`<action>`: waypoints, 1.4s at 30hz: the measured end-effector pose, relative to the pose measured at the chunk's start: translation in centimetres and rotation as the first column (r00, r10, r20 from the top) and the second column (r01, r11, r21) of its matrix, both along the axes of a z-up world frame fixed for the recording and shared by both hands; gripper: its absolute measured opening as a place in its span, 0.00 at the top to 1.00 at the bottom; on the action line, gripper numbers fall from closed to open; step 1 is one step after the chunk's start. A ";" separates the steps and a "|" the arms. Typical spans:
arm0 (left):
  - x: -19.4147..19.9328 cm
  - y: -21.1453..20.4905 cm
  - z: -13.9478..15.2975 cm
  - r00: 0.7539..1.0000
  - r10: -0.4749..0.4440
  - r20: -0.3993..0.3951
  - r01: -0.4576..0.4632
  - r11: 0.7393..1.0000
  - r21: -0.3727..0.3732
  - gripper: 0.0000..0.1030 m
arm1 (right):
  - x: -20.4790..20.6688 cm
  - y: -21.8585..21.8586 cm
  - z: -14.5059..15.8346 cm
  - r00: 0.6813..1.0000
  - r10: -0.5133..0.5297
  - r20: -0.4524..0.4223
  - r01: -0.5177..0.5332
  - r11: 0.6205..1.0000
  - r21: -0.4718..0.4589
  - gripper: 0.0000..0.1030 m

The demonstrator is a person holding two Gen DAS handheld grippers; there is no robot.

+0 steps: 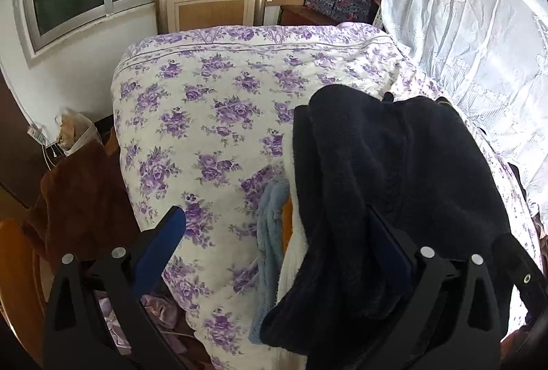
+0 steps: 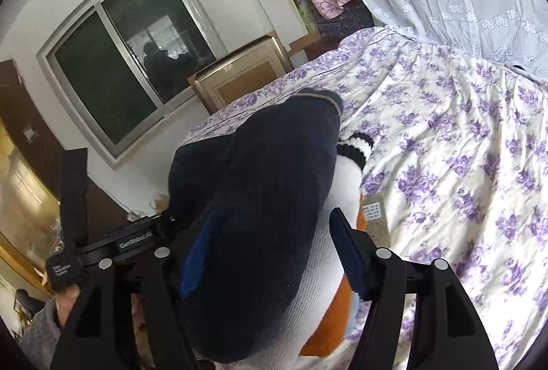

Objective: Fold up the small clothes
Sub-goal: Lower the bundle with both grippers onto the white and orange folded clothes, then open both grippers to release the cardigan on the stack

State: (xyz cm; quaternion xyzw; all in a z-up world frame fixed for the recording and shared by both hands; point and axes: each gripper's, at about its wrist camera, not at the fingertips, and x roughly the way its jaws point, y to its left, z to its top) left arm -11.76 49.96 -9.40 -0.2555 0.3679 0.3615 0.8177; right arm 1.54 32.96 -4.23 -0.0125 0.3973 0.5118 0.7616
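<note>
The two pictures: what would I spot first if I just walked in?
First, the big dark navy fleece garment in the middle, draped over a pile of clothes between the right claw fingers. Then the white bedspread with purple roses under it all, and the dark window on the wall at the left.

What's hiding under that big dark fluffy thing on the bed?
Under the dark fleece garment peek a white knit piece with black-striped cuff, something orange, and a light blue fuzzy cloth. How far they reach underneath is covered.
</note>
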 end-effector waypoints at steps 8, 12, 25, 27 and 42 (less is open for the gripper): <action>-0.5 -1.9 2.2 0.999 -0.037 -0.006 0.037 0.998 0.056 0.04 | -1.5 -1.5 2.2 0.998 -0.044 0.050 0.044 0.999 0.009 0.34; -1.4 -2.8 3.5 0.998 -0.052 0.020 0.051 0.996 0.071 0.04 | -2.3 -2.4 3.0 0.996 -0.052 0.071 0.051 0.998 0.021 0.33; -3.6 -3.6 3.8 0.999 -0.052 0.014 0.051 0.997 0.054 0.04 | -3.1 -3.2 2.0 0.997 -0.077 0.027 0.077 0.997 -0.020 0.31; -3.8 -4.2 4.3 0.998 -0.066 0.022 0.064 0.995 0.073 0.04 | -3.4 -3.6 2.3 0.996 -0.083 0.027 0.083 0.996 -0.009 0.30; -5.6 -6.9 6.9 0.995 -0.098 0.011 0.096 0.987 0.127 0.04 | -5.5 -5.2 3.3 0.994 -0.101 -0.050 0.101 0.995 -0.013 0.22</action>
